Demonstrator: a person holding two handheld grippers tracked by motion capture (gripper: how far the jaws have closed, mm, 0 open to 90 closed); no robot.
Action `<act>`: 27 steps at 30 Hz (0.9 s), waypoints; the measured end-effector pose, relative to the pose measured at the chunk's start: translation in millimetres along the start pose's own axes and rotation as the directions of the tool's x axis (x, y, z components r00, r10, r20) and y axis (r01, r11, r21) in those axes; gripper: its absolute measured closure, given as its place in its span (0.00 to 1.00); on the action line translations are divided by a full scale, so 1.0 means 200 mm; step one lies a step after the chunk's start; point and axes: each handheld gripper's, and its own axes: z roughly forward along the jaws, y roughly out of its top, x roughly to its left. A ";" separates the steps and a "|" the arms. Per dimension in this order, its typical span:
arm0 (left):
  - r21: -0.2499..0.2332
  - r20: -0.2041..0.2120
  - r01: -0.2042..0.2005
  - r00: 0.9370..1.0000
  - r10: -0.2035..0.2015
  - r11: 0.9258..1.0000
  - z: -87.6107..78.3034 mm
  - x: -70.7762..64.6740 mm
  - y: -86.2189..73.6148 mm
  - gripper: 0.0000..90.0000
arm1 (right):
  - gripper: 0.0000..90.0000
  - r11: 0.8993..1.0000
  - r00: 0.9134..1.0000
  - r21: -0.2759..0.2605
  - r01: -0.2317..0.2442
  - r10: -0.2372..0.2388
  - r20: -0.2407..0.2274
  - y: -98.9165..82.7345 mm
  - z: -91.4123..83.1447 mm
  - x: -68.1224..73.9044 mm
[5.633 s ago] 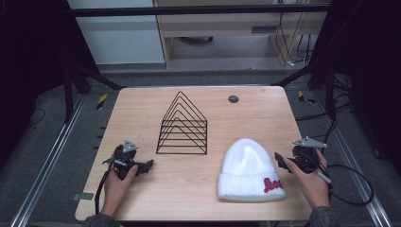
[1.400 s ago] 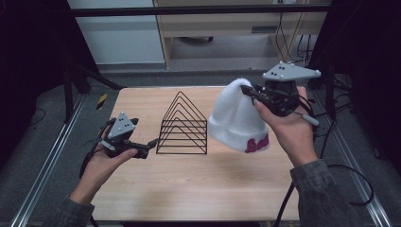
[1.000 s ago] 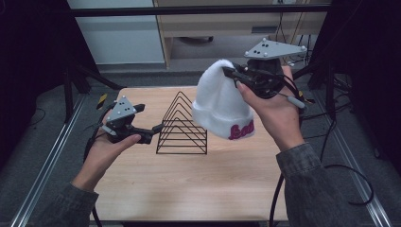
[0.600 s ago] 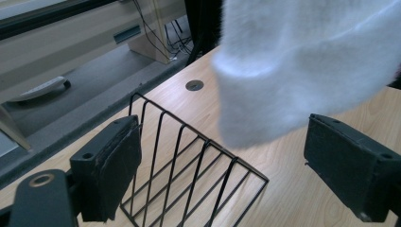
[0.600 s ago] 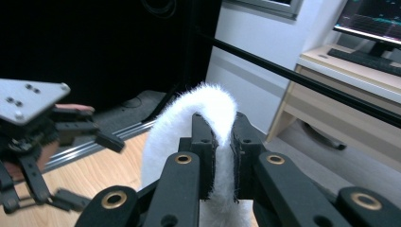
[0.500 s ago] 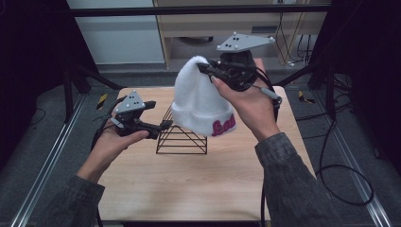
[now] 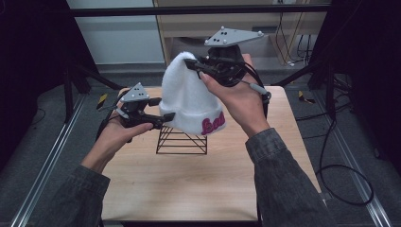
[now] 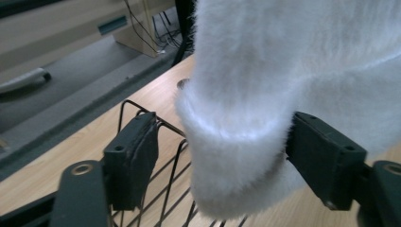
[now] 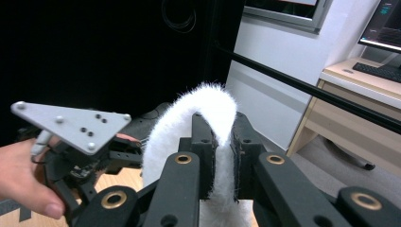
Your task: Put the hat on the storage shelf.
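A fluffy white beanie (image 7: pixel 189 101) with pink lettering hangs in the air over a black wire rack (image 7: pixel 182 142) on the wooden table (image 7: pixel 189 189). My right gripper (image 7: pixel 191 64) is shut on the beanie's crown (image 9: pixel 208 99), which is pinched between both pads. My left gripper (image 7: pixel 163 109) reaches in from the left at the cuff (image 8: pixel 236 142). Its jaws have just been closing with the cuff between them. One pad (image 8: pixel 321 161) touches the cuff. The other pad (image 8: pixel 137 156) stands slightly apart from it, above the rack (image 8: pixel 156 189).
A small dark round thing (image 8: pixel 182 84) lies on the table beyond the beanie. Black frame bars (image 7: pixel 189 9) run along the back. A cable (image 7: pixel 340 170) trails on the floor to the right, and yellow-black pieces (image 7: pixel 101 100) lie on the floor beside the table.
The right hand has carried the beanie leftwards until it hangs over the rack. The left gripper has moved right to the cuff, and its jaws have narrowed around it.
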 end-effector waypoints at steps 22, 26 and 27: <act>0.055 -0.183 -0.010 0.983 0.020 0.998 -0.05 0.05 0.00 0.83 | 0.92 0.997 0.997 0.080 -0.008 0.002 0.081 -0.10 0.14 -0.16; 0.049 -0.207 -0.001 0.978 0.011 0.999 -0.06 0.07 -0.01 0.83 | 0.92 0.996 0.996 0.091 -0.013 0.005 0.091 -0.12 0.18 -0.17; 0.051 -0.207 0.001 0.978 0.009 0.999 -0.06 0.07 -0.01 0.83 | 0.92 0.995 0.996 0.095 -0.015 0.007 0.092 -0.12 0.19 -0.18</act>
